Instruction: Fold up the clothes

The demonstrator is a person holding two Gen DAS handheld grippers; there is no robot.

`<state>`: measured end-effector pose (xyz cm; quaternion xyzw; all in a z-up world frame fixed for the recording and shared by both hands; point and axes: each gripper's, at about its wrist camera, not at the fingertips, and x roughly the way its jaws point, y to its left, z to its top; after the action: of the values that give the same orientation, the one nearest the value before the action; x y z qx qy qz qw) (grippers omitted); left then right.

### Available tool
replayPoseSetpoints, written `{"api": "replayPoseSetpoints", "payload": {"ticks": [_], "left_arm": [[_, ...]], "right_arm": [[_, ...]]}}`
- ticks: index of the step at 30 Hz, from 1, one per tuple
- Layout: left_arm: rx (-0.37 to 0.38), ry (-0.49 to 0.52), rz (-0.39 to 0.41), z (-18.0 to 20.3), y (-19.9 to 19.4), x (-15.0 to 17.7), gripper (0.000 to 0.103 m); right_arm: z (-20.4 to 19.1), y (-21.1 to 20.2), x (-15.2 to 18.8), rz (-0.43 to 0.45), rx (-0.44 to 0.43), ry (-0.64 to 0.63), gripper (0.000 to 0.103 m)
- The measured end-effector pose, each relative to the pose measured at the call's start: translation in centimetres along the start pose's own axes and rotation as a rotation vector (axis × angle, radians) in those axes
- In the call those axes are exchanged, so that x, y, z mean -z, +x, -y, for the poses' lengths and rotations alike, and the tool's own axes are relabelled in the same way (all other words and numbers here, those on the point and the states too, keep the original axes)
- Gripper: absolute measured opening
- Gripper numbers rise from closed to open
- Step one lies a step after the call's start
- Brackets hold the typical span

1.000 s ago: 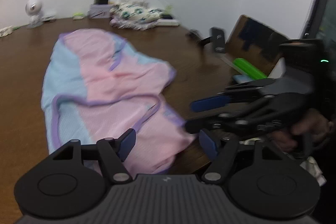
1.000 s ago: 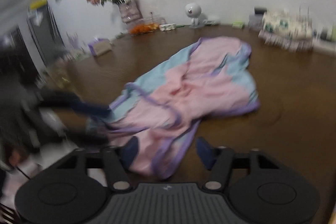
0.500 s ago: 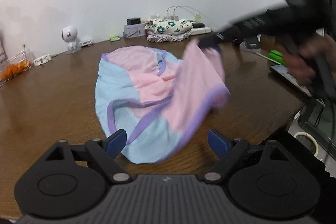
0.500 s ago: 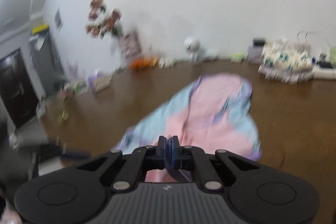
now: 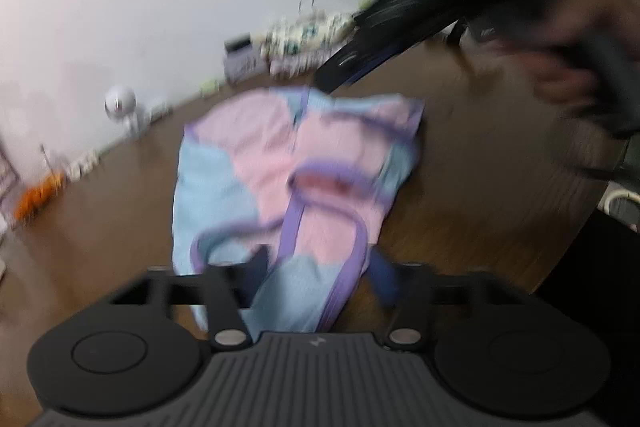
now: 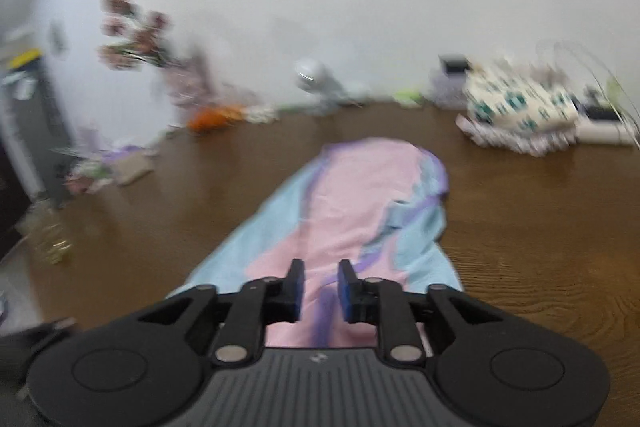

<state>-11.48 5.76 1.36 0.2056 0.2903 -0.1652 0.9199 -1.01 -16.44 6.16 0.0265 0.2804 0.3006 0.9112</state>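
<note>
A pink and light-blue garment (image 5: 280, 155) with purple trim lies folded over on the brown wooden table (image 5: 480, 187). My left gripper (image 5: 320, 273) is at its near end. Its jaws are closing, with the blue hem and purple trim between the fingers, which still stand apart. The picture is blurred. In the left wrist view my right gripper (image 5: 332, 79) reaches in from the upper right over the garment's far edge, held by a hand (image 5: 560, 83). In its own view the right gripper (image 6: 322, 287) hangs low over the garment (image 6: 360, 195). Its jaws are opening, with a narrow gap between them.
A stack of folded patterned clothes (image 6: 520, 107) sits at the back right of the table (image 6: 540, 227). A small white round camera (image 6: 312, 75), flowers (image 6: 136, 43) and orange items (image 6: 212, 117) line the wall. The table edge (image 5: 580, 227) drops off at the right.
The right gripper carried a flap of the garment across, laid it down and parted its jaws. The left gripper tilted and dipped to the near hem, and its fingers drew closer together.
</note>
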Motion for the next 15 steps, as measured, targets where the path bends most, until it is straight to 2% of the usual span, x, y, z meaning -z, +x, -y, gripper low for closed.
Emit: {"api": "replayPoseSetpoints", "payload": {"ticks": [1, 4, 8, 11, 12, 15], "left_arm": [[0.01, -0.016, -0.02, -0.6, 0.1, 0.3, 0.012], [0.045, -0.132, -0.017, -2.4, -0.2, 0.8, 0.012], [0.048, -0.289, 0.006, -4.6, -0.6, 1.0, 0.009], [0.023, -0.384, 0.03, -6.1, -1.2, 1.2, 0.009], [0.018, -0.428, 0.033, -6.7, -1.5, 1.4, 0.009], [-0.002, -0.54, 0.034, -8.3, -2.1, 1.8, 0.009]], "right_arm": [[-0.7, -0.9, 0.9, 0.004, -0.033, -0.044, 0.024], [-3.2, -1.6, 3.7, -0.036, -0.073, -0.154, 0.024], [-5.9, 1.1, 5.4, -0.106, -0.005, -0.254, 0.031], [-6.8, 2.0, 5.6, -0.109, 0.038, -0.292, 0.026], [-6.6, 1.9, 5.4, -0.104, 0.041, -0.27, 0.006], [-5.6, -0.1, 4.3, -0.049, 0.048, -0.165, 0.004]]}}
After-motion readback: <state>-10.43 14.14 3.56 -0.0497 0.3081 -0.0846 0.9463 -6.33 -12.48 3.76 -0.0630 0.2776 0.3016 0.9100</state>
